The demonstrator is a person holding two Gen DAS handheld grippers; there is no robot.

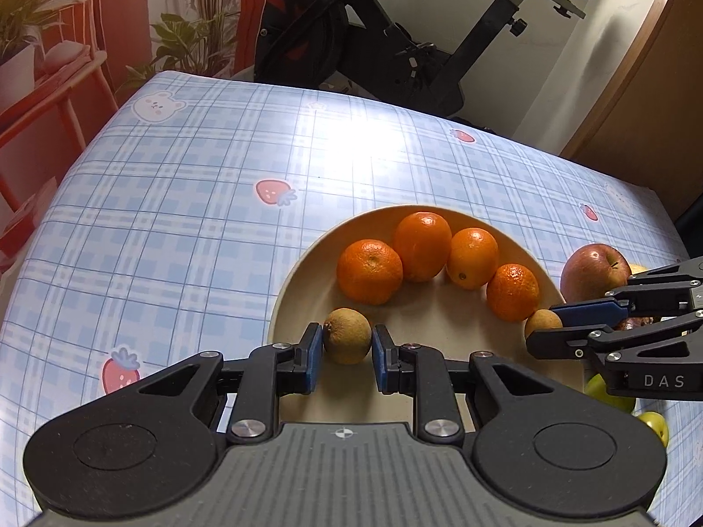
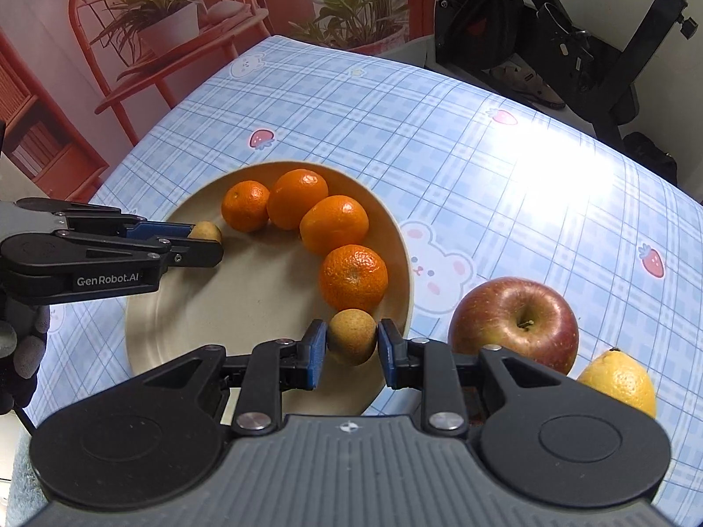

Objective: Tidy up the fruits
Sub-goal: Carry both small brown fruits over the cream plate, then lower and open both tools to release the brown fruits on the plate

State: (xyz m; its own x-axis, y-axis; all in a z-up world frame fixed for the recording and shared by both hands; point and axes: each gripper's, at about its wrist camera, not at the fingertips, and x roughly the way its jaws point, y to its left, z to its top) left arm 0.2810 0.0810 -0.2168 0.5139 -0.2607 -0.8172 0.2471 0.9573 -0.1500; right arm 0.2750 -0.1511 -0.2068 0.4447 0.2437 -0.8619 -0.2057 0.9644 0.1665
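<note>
Two kiwis over plate (image 1: 303, 276): left tool (image 1: 347, 353) clenches one (image 1: 347, 336), right tool (image 2: 351, 347) the other (image 2: 353, 336).

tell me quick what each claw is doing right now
Left claw: closed around a small brown fruit over the plate.
Right claw: closed around another small brown fruit at the plate's edge.
</note>
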